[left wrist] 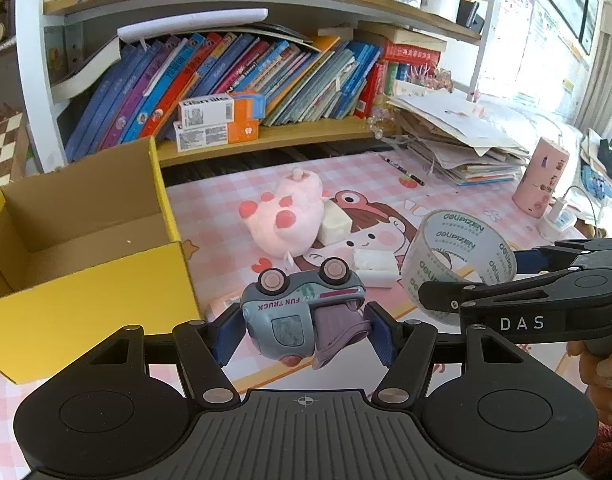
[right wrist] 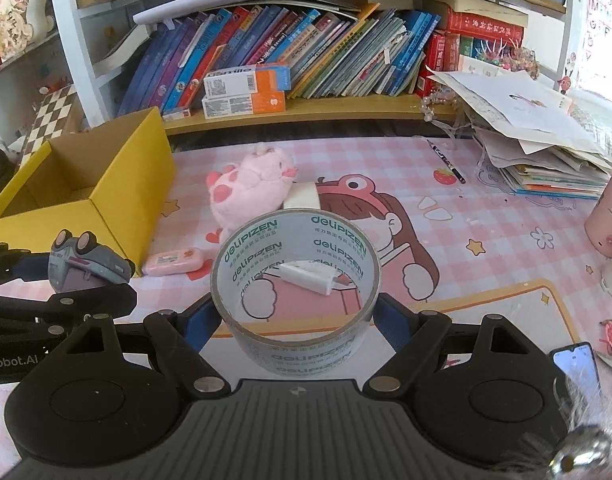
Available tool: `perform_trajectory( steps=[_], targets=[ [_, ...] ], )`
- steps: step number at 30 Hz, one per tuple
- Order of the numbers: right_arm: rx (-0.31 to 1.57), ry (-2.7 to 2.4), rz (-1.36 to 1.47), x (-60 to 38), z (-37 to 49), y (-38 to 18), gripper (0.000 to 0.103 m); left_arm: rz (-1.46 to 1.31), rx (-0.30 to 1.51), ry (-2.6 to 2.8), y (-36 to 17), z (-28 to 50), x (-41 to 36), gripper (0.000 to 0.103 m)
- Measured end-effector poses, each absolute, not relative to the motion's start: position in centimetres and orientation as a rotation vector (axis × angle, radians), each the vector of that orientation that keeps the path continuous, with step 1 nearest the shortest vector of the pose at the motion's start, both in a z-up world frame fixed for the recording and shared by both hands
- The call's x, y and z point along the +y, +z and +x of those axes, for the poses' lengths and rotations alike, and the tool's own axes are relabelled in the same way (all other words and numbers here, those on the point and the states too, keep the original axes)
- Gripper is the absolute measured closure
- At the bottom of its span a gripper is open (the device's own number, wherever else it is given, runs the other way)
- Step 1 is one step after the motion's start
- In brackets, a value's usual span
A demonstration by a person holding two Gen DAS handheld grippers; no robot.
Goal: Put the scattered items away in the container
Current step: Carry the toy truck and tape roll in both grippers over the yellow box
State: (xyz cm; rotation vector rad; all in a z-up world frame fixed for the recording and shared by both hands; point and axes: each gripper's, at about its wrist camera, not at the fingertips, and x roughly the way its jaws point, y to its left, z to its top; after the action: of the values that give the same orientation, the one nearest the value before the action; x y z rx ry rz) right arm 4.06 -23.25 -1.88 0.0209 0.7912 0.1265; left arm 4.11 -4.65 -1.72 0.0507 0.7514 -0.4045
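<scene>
Grippers each hold something above the pink checked worktop [right wrist: 486,216]. The left gripper [left wrist: 304,334] clamps an upturned grey-blue plastic toy truck [left wrist: 302,312], near the open yellow cardboard box [left wrist: 86,300]. The right gripper [right wrist: 296,320] pinches a clear roll of printed packing tape [right wrist: 296,280]. Only the right view shows a pink soap-like packet [right wrist: 173,261] beside the box.

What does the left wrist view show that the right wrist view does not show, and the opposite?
Only the left wrist view: the left gripper from behind, its pads clamping the upside-down toy truck.

Only the right wrist view: a pink soap-like packet beside the box, and a phone at the lower right.

Both: the yellow box, open and apparently empty, the pink plush toy, and the tape roll gripped by the right gripper.
</scene>
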Motion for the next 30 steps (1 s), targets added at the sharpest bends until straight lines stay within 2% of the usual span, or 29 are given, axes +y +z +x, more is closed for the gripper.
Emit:
perform_trajectory(
  steps=[30],
  targets=[
    [0.752, 0.144, -0.022, -15.6, 2.3, -0.6, 0.022, 0.041, 0.663, -0.424, 0.5, 3.0, 2.6, 0.038]
  ],
)
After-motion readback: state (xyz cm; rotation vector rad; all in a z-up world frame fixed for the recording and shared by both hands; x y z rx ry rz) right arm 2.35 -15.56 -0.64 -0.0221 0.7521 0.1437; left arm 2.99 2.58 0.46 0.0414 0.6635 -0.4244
